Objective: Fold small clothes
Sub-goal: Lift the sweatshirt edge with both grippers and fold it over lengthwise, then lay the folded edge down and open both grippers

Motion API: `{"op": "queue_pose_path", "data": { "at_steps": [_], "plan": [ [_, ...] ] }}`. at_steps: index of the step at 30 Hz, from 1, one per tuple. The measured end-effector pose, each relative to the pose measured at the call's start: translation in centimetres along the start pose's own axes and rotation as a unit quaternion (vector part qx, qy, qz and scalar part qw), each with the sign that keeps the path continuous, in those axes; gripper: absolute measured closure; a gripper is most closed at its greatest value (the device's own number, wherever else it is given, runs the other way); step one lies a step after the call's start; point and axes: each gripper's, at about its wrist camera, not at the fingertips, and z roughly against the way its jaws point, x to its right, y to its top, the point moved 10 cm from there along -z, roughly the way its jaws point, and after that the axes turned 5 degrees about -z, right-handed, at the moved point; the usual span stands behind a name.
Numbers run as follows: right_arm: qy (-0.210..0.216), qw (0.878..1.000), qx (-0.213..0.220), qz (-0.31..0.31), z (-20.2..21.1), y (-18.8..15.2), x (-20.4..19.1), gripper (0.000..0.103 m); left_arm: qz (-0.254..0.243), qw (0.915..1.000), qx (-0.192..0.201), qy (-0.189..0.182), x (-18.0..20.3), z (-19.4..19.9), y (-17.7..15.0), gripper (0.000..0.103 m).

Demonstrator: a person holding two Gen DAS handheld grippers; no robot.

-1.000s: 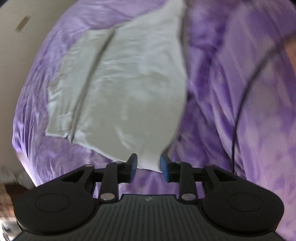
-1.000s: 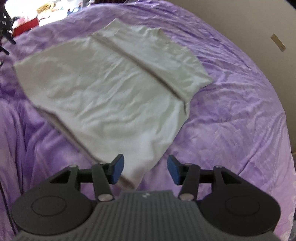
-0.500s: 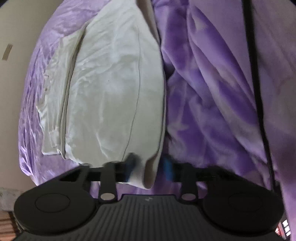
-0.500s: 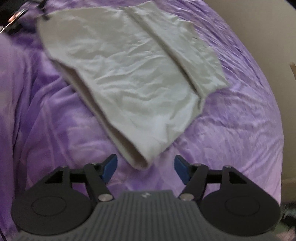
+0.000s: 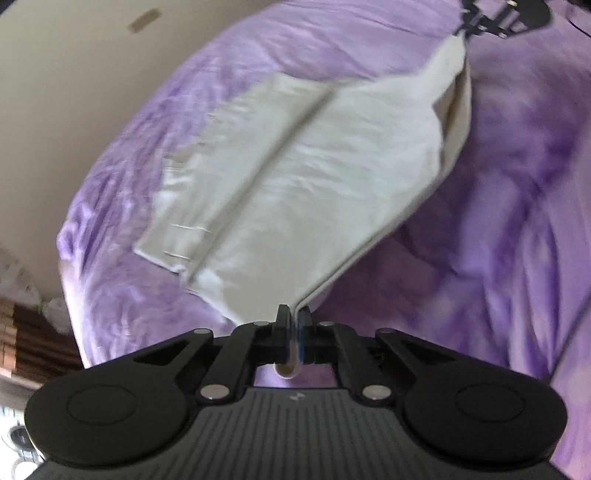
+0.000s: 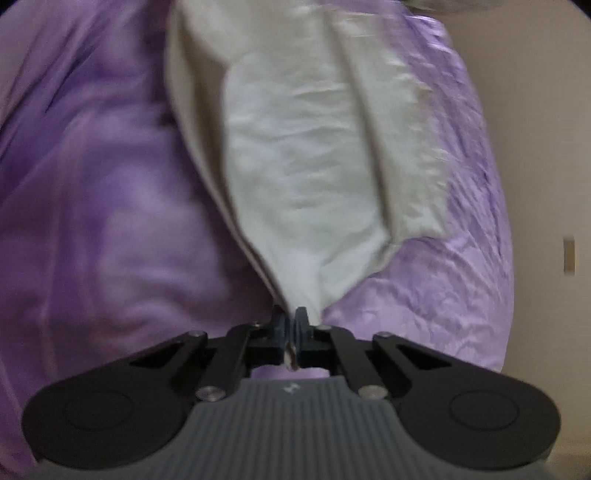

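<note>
A small white garment [image 5: 314, 177] lies partly folded on the purple bedspread [image 5: 517, 221]. My left gripper [image 5: 293, 319] is shut on one near corner of it. My right gripper [image 6: 290, 325] is shut on the other corner of the same edge; it also shows in the left wrist view [image 5: 476, 26] at the top right, pinching the cloth. The gripped edge is lifted and stretched between the two grippers. The garment [image 6: 314, 166] has a lengthwise fold ridge and its far side rests on the bed.
A beige wall [image 5: 74, 74] runs along the bed's far side, also in the right wrist view [image 6: 546, 147]. Dark wooden furniture and clutter [image 5: 33, 339] stand beyond the bed's end at lower left. The bedspread [image 6: 92, 184] is rumpled into soft folds.
Both grippers were open beside the garment's corners; they have closed on the corners and lifted that edge off the bed. The views are blurred by motion.
</note>
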Motion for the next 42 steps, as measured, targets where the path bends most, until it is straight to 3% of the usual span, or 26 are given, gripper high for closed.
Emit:
{"op": "queue_pose_path", "data": {
  "at_steps": [6,10,15,21,30,38,42],
  "plan": [
    [-0.064,0.994,0.047,-0.076,1.1,3.6,10.1,0.103,0.087,0.9946,-0.004,0.056,-9.0,-0.5,3.8,0.100],
    [-0.091,0.987,0.065,-0.115,-0.5,6.6,17.1,0.103,0.111,0.9881,-0.002,0.106,-15.6,-2.3,7.1,0.100],
    [-0.110,0.974,0.082,-0.183,-5.3,11.1,25.8,0.103,0.133,0.9804,-0.014,0.144,-23.1,-8.0,10.5,0.100],
    [-0.120,0.964,0.070,-0.226,-14.7,15.2,32.5,0.103,0.148,0.9772,-0.034,0.149,-28.9,-17.0,12.6,0.100],
    [-0.084,0.959,0.026,-0.269,-31.3,17.8,35.0,0.103,0.165,0.9766,-0.074,0.116,-31.4,-30.4,11.8,0.100],
    [-0.065,0.952,0.021,-0.298,-38.6,18.3,34.6,0.103,0.188,0.9749,-0.077,0.091,-32.1,-36.1,10.4,0.099],
    [-0.063,0.951,0.016,-0.303,-40.7,18.5,34.4,0.103,0.206,0.9688,-0.081,0.110,-32.3,-37.2,9.8,0.080]
  ]
}}
